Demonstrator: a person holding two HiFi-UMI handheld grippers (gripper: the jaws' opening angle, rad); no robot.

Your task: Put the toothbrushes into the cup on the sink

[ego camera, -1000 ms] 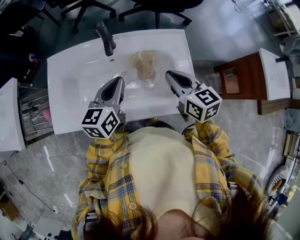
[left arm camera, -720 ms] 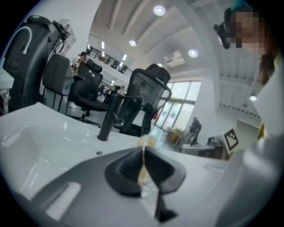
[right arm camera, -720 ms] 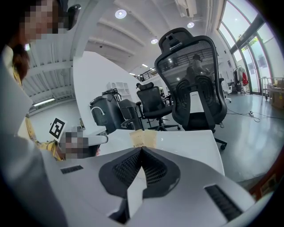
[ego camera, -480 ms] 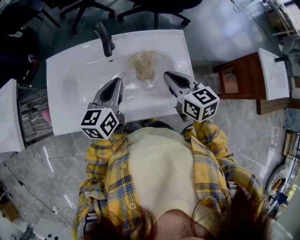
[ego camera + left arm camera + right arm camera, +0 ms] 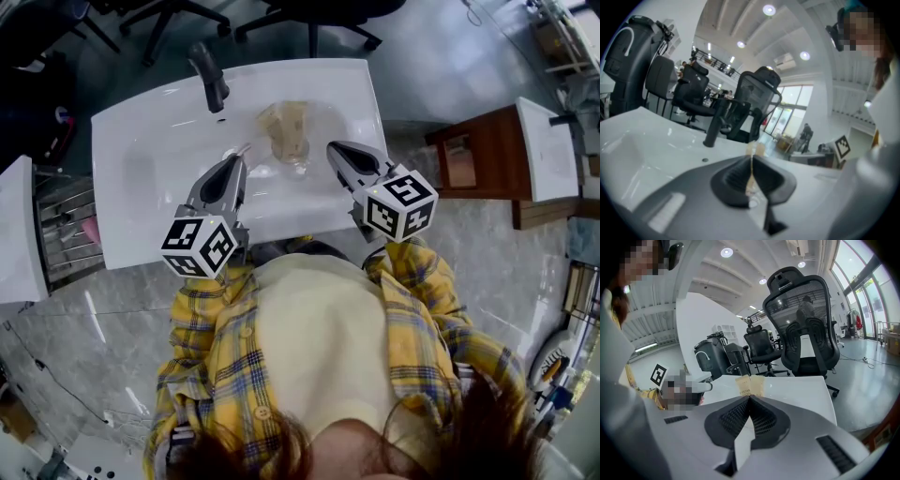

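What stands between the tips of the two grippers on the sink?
In the head view, the clear cup holding beige packets stands on the white sink, between the left gripper and the right gripper.

The scene is brightly and evenly lit by round ceiling lamps and by daylight from tall windows. Soft glare is seen on the white sink. Strong fisheye bending and dark corners are shown in both gripper views, where the near fingers are blurred.
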